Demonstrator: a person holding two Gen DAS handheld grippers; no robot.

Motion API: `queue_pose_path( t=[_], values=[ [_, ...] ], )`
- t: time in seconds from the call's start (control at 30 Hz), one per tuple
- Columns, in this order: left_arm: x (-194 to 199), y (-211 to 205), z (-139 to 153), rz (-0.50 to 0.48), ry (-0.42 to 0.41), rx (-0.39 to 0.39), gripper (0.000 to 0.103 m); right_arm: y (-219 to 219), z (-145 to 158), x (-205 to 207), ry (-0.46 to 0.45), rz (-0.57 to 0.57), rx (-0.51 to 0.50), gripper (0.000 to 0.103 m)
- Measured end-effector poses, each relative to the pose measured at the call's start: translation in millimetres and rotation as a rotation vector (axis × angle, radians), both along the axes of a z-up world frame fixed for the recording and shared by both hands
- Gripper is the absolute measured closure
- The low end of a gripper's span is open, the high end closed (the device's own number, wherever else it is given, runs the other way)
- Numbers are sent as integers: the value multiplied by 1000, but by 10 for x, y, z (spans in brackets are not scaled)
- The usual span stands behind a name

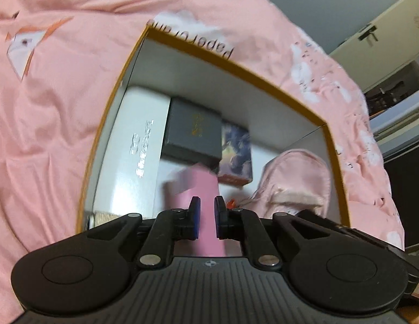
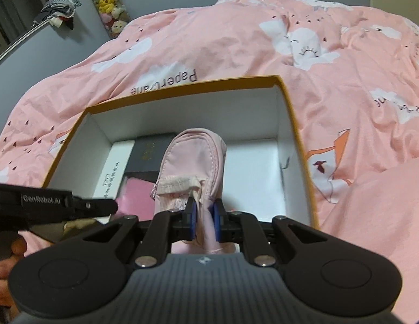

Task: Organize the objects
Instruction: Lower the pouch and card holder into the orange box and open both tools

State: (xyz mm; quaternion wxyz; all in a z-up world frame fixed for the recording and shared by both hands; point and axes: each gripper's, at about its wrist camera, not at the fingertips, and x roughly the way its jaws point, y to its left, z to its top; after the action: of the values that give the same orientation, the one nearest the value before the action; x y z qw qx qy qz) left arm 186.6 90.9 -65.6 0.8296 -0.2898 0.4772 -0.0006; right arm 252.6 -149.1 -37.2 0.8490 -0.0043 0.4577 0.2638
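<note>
Lowering into the yellow-rimmed box [image 2: 293,124], the pink pouch [image 2: 194,159] clamped in the right hand-held gripper [image 2: 204,216] should be eased toward the bare lower-right floor, while the left hand-held gripper [image 1: 207,213] grips a pink booklet [image 1: 194,186].

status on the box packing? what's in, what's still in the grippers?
Done: a white box, a dark grey box and a small illustrated box already lie in the orange-rimmed box. In hand: the left gripper holds a pink flat item and the right gripper holds a pink zip pouch, both over the box. Left: releasing both inside.
</note>
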Motion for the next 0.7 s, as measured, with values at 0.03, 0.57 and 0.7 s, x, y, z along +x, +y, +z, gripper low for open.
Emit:
queue_pose_path(
  t=[0.03,0.57,0.7],
  values=[
    [-5,16,43,-6,-13,12,92,18,16,0,4,13,3,90],
    [-130,187,305,-41,-137,124,86,604,-157,272,263,228,46,90],
    [-125,243,275,-36,-136,119,85,724,-278,302,307,240,12,90]
  ],
)
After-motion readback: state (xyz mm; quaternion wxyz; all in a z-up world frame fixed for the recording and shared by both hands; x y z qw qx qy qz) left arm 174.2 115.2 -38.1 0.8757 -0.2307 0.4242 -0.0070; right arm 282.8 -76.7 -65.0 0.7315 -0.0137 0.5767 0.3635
